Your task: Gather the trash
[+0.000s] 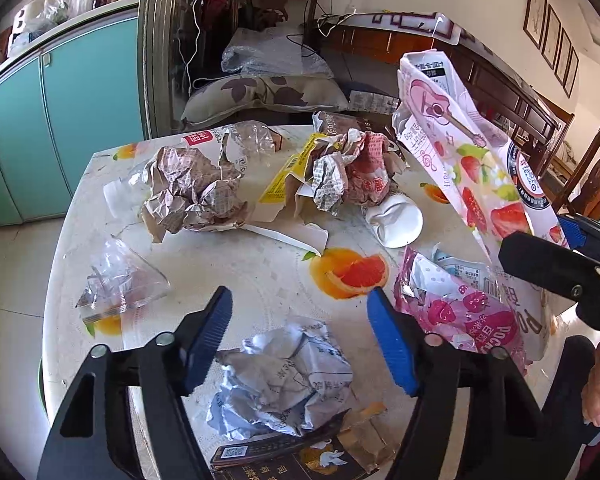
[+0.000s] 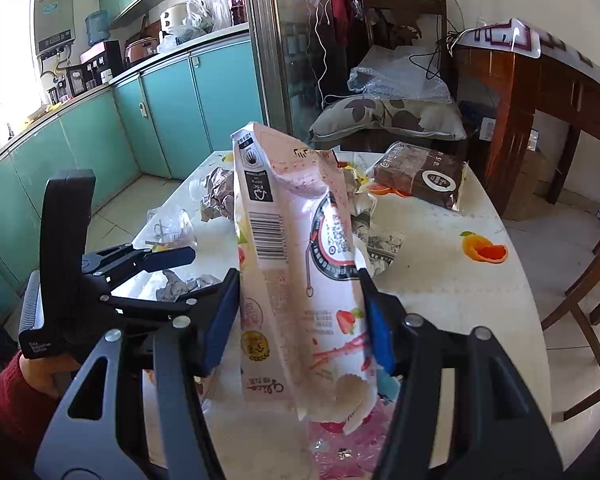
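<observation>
- The strawberry-print snack bag (image 2: 300, 280) stands upright in the air above the worktop (image 2: 460, 300), its long axis running from the torn lower end near the camera up to the sealed top end with the barcode side facing the right wrist view.
- The right gripper (image 2: 300, 320) has its blue fingers (image 2: 220, 320) pressed on either side of the bag's lower half, holding it clear of the worktop.
- In the left wrist view the same bag (image 1: 472, 168) slants up and leftward from the right gripper (image 1: 556, 248) at the right edge.
- The left gripper (image 1: 300, 336) points down at a slant over a crumpled white paper ball (image 1: 288, 380), which lies on the worktop between and just below the fingers (image 1: 208, 340); they stand half apart, not touching it.
- A pink Pocky wrapper (image 1: 460, 312) lies flat just right of the left gripper's right finger.
- A hand in a red sleeve (image 2: 16, 392) grips the left gripper's handle.
</observation>
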`<state>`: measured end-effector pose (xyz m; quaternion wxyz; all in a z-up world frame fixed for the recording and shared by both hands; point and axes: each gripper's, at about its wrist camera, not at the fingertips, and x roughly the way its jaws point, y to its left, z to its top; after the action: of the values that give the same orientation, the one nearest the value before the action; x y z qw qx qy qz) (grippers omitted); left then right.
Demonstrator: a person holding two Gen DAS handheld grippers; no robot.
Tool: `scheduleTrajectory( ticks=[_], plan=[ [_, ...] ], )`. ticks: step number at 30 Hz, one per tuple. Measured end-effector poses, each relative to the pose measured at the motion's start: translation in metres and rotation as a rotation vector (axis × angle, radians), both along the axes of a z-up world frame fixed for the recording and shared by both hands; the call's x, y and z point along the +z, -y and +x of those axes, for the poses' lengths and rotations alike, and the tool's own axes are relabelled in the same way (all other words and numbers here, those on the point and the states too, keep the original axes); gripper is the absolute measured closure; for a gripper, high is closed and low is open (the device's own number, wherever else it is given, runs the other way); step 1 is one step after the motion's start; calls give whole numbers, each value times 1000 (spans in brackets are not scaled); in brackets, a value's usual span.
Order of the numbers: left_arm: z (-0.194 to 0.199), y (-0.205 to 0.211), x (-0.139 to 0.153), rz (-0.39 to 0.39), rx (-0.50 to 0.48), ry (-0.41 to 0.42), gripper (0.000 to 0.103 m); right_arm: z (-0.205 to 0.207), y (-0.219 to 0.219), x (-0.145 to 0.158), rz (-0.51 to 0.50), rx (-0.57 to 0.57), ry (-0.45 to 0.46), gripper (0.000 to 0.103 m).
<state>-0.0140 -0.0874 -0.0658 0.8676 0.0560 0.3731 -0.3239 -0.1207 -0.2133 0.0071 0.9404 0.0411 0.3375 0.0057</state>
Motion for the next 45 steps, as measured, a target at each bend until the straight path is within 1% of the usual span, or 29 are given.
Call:
scheduleTrajectory(
  ticks=[1, 2, 3, 4, 6, 9, 15, 19, 22, 23, 24, 25, 26, 28, 30, 32, 36, 37, 38, 39, 40, 43, 44, 45],
  plan=[
    [1, -2, 1, -9, 2, -3, 56, 0, 0, 0, 4, -2, 2, 47],
    [2, -4, 2, -22, 4, -9, 68, 0, 1, -1, 7, -5, 3, 47],
    [4, -6, 3, -36, 8, -13, 79, 0, 1, -1, 9, -6, 3, 47],
    [4, -9, 5, -47, 15, -12, 83, 0, 0, -1, 10, -6, 3, 47],
    [5, -13, 7, -62, 22, -7, 98, 1, 0, -3, 8, -7, 0, 47],
    [5, -17, 10, -79, 25, 2, 103, 3, -1, -3, -2, -5, -5, 47],
    [1, -19, 18, -62, 29, 48, 103, 0, -6, 3, -31, -14, 18, 47],
    [5, -23, 16, -59, 39, 33, 103, 2, -4, 0, -40, -20, 12, 47],
    [7, -24, 13, -51, 46, 22, 102, 4, -4, -4, -39, -19, 1, 47],
    [9, -23, 11, -48, 48, 14, 93, 5, -4, -6, -40, -16, -4, 47],
    [9, -23, 10, -47, 57, 10, 63, 6, -4, -8, -43, -14, -10, 47],
    [9, -24, 10, -51, 66, 11, 47, 6, -4, -9, -46, -14, -15, 47],
    [9, -26, 12, -68, 74, 16, 34, 7, -4, -11, -48, -14, -20, 47],
    [5, -32, 21, -119, 63, 24, 33, 7, -2, -12, -52, -18, -25, 46],
    [1, -37, 29, -149, 56, 38, 19, 7, 1, -12, -55, -26, -25, 46],
    [-2, -34, 29, -126, 30, 29, 15, 7, 5, -12, -52, -35, -22, 46],
    [-6, -17, 9, -22, -2, 0, 15, 9, 8, -13, -49, -42, -25, 46],
    [-5, -13, 3, 3, -3, -11, 16, 9, 8, -13, -52, -41, -26, 46],
    [-3, -10, -3, 17, -2, -24, 19, 10, 8, -14, -54, -41, -27, 46],
    [-2, -8, -7, 22, -2, -39, 27, 11, 8, -15, -52, -40, -29, 46],
    [0, -5, -10, 29, -7, -49, 30, 11, 8, -16, -48, -37, -31, 46],
    [0, 0, -16, 39, -20, -47, 35, 12, 7, -17, -46, -32, -32, 46],
    [-1, 1, -15, 32, -32, -45, 46, 12, 7, -18, -44, -31, -32, 46],
    [-3, 1, -14, 25, -38, -41, 49, 12, 7, -18, -41, -31, -32, 46]
  ],
)
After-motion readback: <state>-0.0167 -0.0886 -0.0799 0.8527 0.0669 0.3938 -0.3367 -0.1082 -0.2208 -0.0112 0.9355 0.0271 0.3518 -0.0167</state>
